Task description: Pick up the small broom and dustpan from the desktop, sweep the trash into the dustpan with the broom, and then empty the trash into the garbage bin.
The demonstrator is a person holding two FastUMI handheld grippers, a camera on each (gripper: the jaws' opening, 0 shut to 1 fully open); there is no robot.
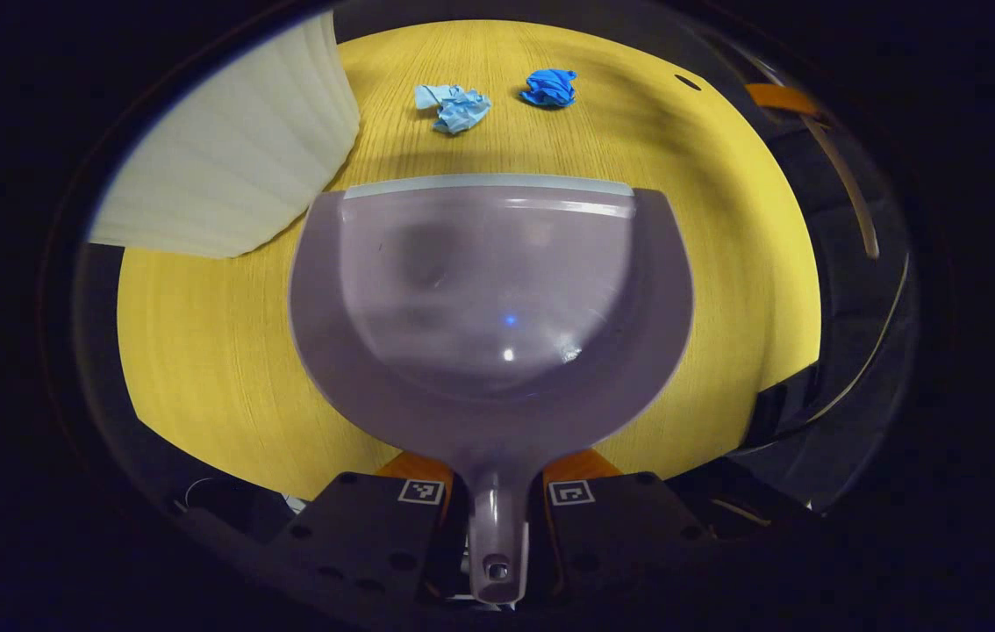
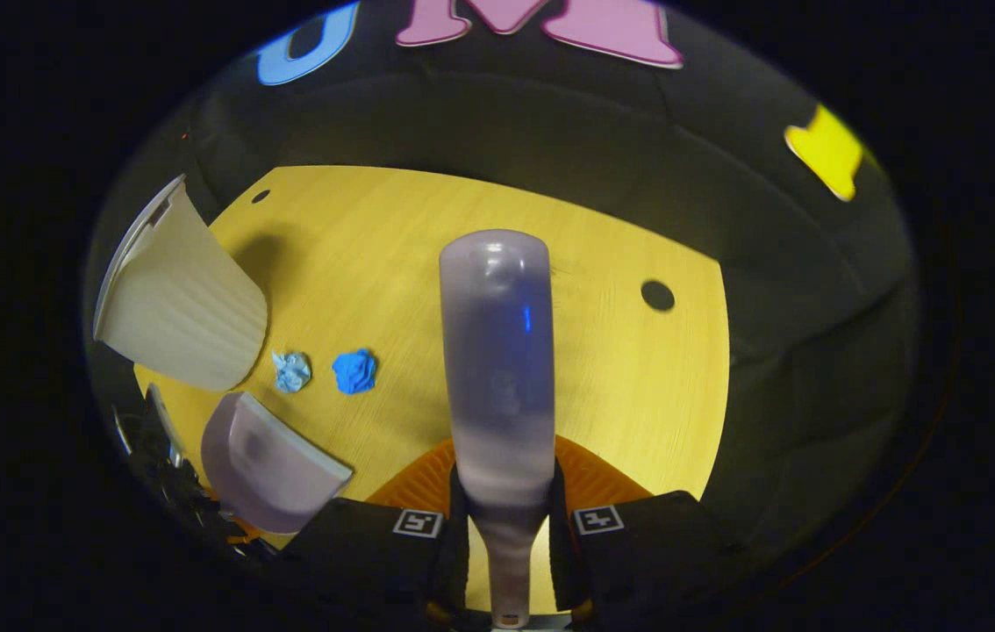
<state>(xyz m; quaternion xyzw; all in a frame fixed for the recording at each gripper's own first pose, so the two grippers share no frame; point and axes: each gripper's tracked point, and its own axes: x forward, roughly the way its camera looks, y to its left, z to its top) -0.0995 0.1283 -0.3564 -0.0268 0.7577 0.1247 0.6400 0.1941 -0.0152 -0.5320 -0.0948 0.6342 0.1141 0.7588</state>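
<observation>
My left gripper (image 1: 497, 502) is shut on the handle of a grey dustpan (image 1: 489, 290), held over the yellow desktop (image 1: 199, 351) with its front lip toward two trash wads. A pale blue crumpled wad (image 1: 454, 107) and a darker blue wad (image 1: 550, 88) lie just beyond the lip. My right gripper (image 2: 508, 527) is shut on the handle of the small broom (image 2: 497, 360), whose grey back points away from me above the desk. In the right gripper view the dustpan (image 2: 265, 465) sits at lower left, near the pale wad (image 2: 291, 371) and the dark wad (image 2: 354, 371).
A white ribbed garbage bin (image 1: 234, 158) stands at the desk's left, close to the trash; it also appears as the bin (image 2: 177, 303) in the right gripper view. A round cable hole (image 2: 657, 296) marks the desk's far right. Black cloth walls surround the desk.
</observation>
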